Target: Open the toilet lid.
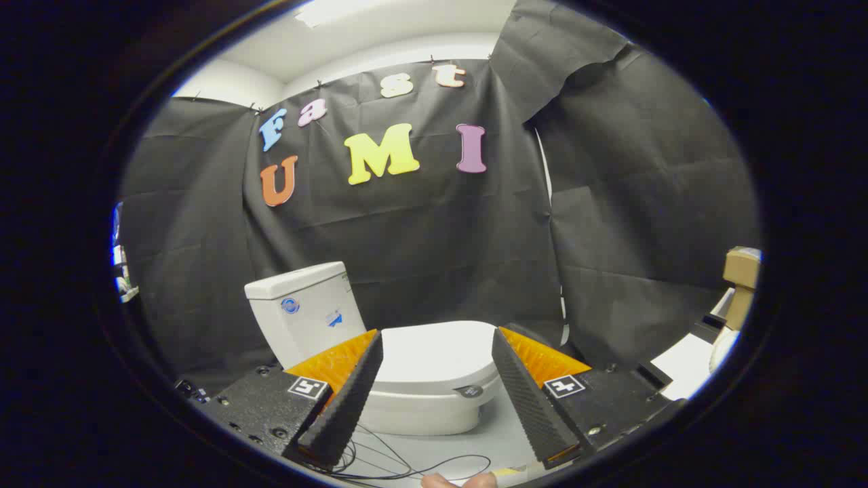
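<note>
- The tongs (437,400) are seen spread wide apart, with nothing held between the two fingers (349,400).
- Thin dark cables (407,468) are seen looped on the pale floor (502,434) just below the fingers; they could be snagged if the tongs are lowered too far.
- The toilet lid (434,356) is found just ahead of the fingers and framed between them, lying flat and closed on the bowl (420,410).
- The lid is judged to be a stiff, smooth, fairly light plastic shell, hinged at the tank side; it is likely to be slippery, so a pinch may slide off.
- The front lip, near the small dark badge (469,391), is judged the best place to be taken, since it lies farthest from the hinge and a finger can be hooked under it.
- The tank (302,308) stands behind the lid to the left; the raised lid is expected to come to rest against it, so it should not be swung hard.
- A cardboard box (741,268) is seen well apart to the right, out of the way.
</note>
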A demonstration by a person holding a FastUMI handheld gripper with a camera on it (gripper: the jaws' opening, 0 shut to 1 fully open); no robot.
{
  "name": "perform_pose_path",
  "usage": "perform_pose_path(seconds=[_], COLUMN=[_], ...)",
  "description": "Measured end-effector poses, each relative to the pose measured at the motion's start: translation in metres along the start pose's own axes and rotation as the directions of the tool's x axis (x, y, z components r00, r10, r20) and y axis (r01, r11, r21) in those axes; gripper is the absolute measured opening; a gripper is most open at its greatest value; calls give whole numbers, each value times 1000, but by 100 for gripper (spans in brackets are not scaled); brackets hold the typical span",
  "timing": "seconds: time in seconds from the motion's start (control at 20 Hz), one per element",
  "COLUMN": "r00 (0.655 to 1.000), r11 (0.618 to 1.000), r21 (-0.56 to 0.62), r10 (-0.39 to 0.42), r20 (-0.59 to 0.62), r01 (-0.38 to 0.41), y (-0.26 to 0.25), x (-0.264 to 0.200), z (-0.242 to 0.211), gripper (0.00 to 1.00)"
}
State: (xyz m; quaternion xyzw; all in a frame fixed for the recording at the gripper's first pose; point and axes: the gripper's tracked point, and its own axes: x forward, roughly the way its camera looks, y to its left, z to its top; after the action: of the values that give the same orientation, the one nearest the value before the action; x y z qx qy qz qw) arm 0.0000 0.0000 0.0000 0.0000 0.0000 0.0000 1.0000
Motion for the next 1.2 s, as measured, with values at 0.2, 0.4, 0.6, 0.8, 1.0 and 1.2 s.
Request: perform_pose_path(seconds=[0.2, 0.4, 0.6, 0.8, 1.0, 1.2], r00=[1000, 1000, 1000, 1000, 1000, 999], r11=[999, 999, 1000, 1000, 1000, 1000], r21=[30, 40, -7, -17, -18, -21], r10=[18, 8, 6, 6, 3, -9], r20=[-17, -4, 20, 10, -8, -40], r01=[-17, -7, -6, -6, -4, 9], y=[3, 3, 6, 7, 4, 4], x=[2, 3, 4, 6, 8, 11], z=[-5, -6, -6, -13, -21, -34], gripper=[100, 100, 100, 100, 100, 100])
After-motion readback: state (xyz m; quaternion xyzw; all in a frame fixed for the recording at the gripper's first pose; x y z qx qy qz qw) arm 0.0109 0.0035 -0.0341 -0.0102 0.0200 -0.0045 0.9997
